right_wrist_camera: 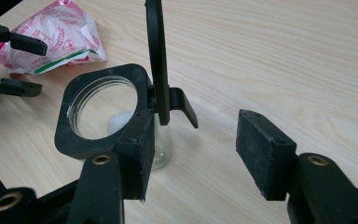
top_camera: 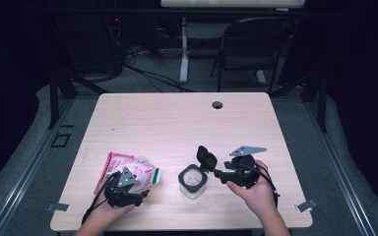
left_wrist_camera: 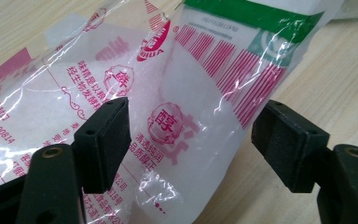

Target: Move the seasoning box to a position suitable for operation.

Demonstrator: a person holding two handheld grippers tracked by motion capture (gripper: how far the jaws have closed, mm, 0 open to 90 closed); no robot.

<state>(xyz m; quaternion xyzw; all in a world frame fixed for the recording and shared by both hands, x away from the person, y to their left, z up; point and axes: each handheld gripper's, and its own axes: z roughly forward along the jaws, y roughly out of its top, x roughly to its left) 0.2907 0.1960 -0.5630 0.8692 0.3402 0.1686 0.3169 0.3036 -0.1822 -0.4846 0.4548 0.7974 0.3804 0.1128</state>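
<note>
Judging progress: jar lid already open near the bench's front edge, bag unpoured; I hold both hand-held grippers, left and right, released.

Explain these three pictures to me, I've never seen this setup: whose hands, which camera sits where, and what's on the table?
No robot here: a person holds a hand tool with a two-jawed claw in each hand. One picture looks down from above on the table. The other two come from cameras riding on each tool. The left claw is open, its jaws on either side of a plastic bag of white powder, not squeezing it. The right claw is open beside a clear jar with a black flip lid standing open. Nothing is held yet.
</note>
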